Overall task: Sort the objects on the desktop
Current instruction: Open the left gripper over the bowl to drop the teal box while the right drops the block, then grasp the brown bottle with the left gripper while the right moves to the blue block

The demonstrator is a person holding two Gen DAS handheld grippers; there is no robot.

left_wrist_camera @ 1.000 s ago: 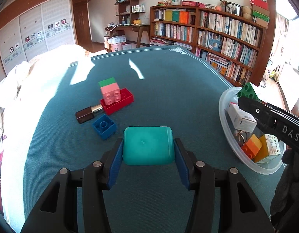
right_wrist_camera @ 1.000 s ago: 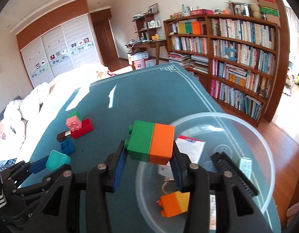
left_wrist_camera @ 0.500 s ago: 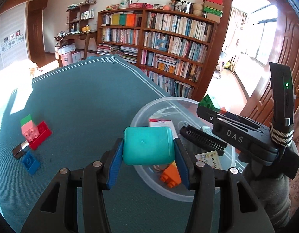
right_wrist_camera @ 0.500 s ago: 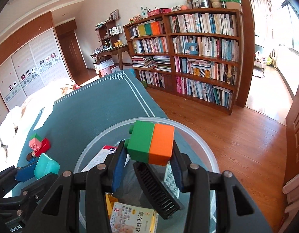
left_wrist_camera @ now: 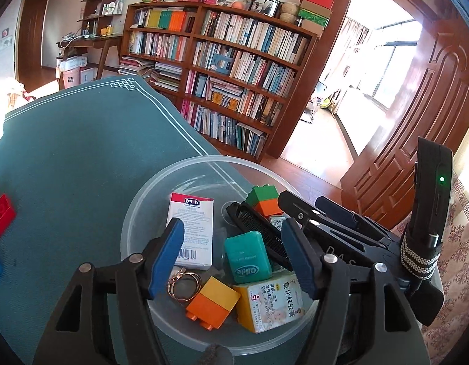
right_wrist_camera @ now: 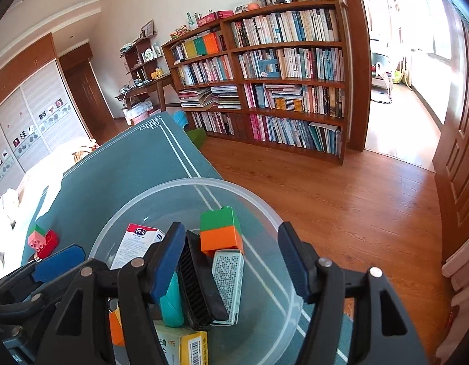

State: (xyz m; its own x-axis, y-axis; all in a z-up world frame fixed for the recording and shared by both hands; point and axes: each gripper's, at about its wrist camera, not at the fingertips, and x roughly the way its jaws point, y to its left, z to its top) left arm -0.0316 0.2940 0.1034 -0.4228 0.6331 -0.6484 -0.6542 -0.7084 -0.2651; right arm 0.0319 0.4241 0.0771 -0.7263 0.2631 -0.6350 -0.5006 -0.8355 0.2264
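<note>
Hanging over one clear bowl on the teal counter, both grippers are empty. The left gripper has jaws that have just been opening wide, and the teal box lies free in the bowl under them. The right gripper has jaws that have just been opening wide too, and the green-and-orange block sits loose in the bowl, touching neither pad. Inside the bowl there are two two-colour blocks, the green-and-orange one and one yellow-and-orange block. There are also one white box, one yellow box, one black comb, one small grey pack and some rings. Out on the counter, one red block still waits with one pink block just beside it.
</note>
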